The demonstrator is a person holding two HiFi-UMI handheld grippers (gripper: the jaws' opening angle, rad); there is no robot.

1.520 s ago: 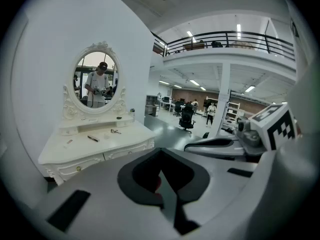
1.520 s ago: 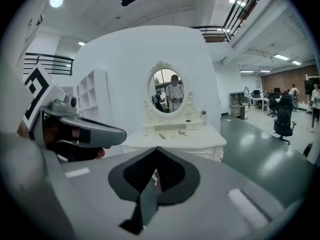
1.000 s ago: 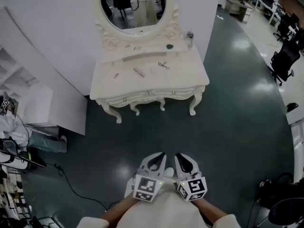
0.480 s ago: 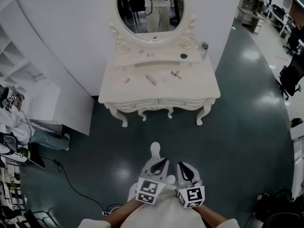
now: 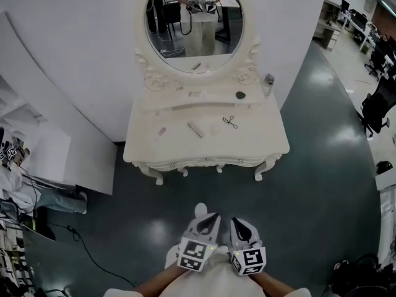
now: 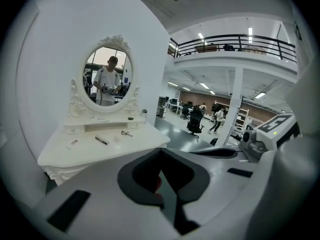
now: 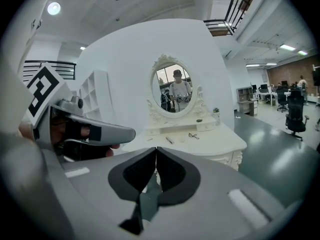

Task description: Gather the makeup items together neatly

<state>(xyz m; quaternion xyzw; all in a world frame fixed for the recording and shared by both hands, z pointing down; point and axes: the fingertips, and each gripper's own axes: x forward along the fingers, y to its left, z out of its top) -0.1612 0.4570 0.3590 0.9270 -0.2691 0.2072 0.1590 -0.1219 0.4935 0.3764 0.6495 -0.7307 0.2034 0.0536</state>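
Note:
A white dressing table with an oval mirror stands ahead, well beyond both grippers. On its top lie an eyelash curler, a slim tube, a small pinkish piece and a small white piece. A dark round compact and a flat pale item sit on the raised shelf, and a small jar stands at the back right corner. My left gripper and right gripper are held side by side near my body, both shut and empty.
A white shelving unit stands left of the table against the curved white wall. A dark glossy floor lies between me and the table. Office chairs stand far right. A cable runs across the floor at lower left.
The dressing table has drawn nearer and shifted toward the middle of the head view, and more of the mirror shows. Both grippers stay shut, close together.

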